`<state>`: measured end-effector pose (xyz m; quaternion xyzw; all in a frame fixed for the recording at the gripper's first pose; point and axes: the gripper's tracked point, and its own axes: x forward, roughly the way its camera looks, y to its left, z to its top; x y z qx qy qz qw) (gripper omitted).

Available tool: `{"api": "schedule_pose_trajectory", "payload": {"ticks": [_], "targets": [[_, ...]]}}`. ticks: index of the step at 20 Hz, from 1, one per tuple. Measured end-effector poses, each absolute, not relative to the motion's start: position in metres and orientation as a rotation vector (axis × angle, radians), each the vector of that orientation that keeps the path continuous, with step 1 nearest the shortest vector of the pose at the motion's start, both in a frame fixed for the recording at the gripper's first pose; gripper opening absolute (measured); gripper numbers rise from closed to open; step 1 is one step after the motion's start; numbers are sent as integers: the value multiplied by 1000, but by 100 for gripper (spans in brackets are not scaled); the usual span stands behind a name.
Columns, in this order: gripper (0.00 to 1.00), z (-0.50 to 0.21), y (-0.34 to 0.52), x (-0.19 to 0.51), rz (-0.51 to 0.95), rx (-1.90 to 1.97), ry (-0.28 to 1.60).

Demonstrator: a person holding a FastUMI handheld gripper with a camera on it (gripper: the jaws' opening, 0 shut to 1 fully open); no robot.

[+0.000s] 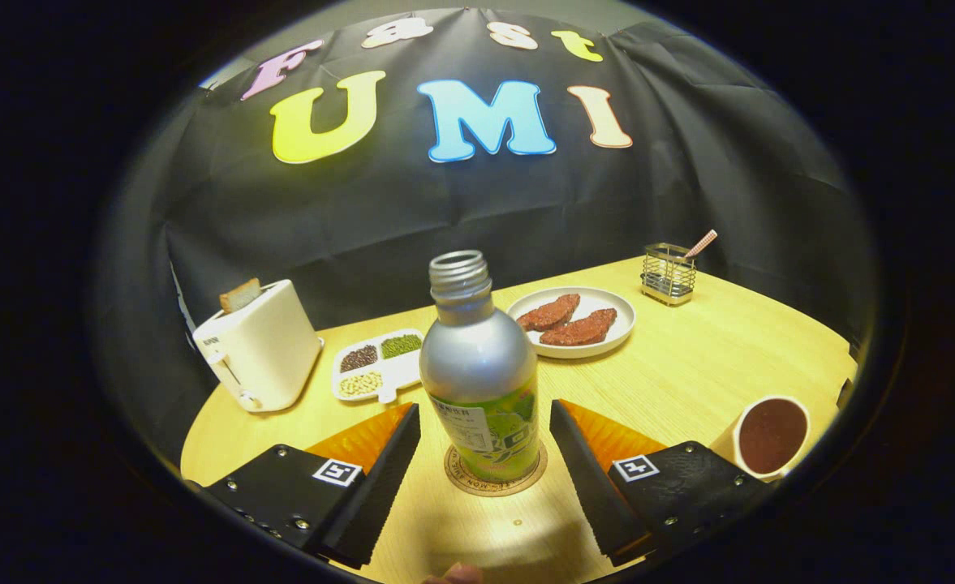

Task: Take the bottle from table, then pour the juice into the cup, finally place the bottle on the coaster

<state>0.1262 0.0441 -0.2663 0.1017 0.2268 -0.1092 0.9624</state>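
Silver metal bottle (481, 369) stands upright on the one coaster (495, 478), capless, between the fingers of the gripper (485, 454), which gape wide and touch nothing. One filled cup (769, 435) sits just right of them; beyond lie one plate (619, 328) with two patties.

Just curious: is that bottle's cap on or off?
Off: the bottle, upright on the coaster between the open gripper fingers, shows a bare threaded neck.
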Motion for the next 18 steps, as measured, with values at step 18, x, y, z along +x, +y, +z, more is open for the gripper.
{"api": "schedule_pose_trajectory", "payload": {"ticks": [18], "targets": [[97, -131, 60, 43, 17, 123, 277]]}}
